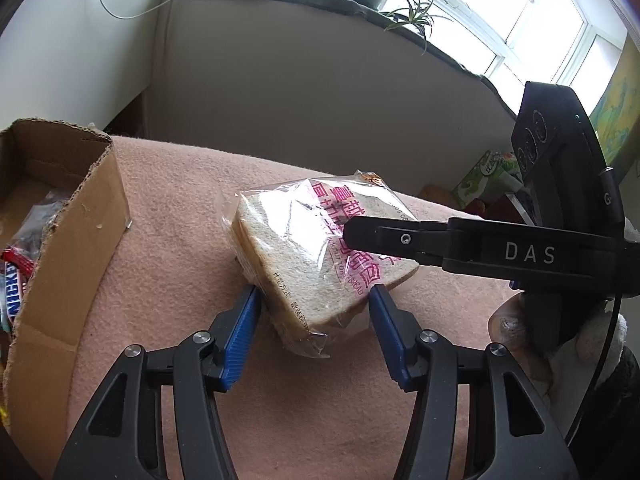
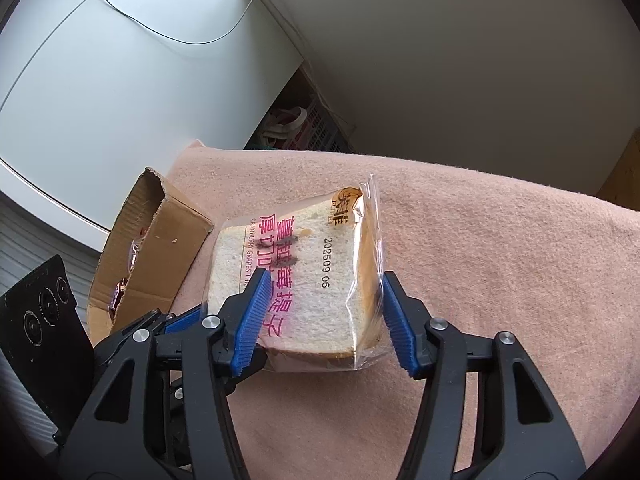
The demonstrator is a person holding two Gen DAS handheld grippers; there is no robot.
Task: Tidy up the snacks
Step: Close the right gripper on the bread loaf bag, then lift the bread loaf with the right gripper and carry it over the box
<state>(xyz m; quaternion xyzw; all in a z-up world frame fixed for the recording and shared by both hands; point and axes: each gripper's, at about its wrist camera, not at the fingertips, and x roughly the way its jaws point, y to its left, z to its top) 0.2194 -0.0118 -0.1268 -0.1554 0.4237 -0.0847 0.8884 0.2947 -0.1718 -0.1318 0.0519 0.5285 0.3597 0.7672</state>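
A worktop (image 2: 500,240) draped in a pink fleece cloth is seen in both wrist views. A torn cardboard box (image 1: 76,232) stands open at its left side, and a red Snickers bar (image 1: 12,280) is seen inside it. A slice of bread (image 2: 296,276) sealed in a clear bag printed with pink characters lies flat on the cloth just to the right of the box, touching nothing else on the worktop.

The left gripper (image 1: 316,320) is set at the near corner of the bread, its blue-padded jaws apart on either side of that corner; whether the pads touch the bag cannot be told. The right gripper (image 2: 324,316) straddles the bread from the other side, with its jaws apart as well; the left pad lies over the top of the bag, the right pad just beside the bag's edge. No firm clamp is shown.
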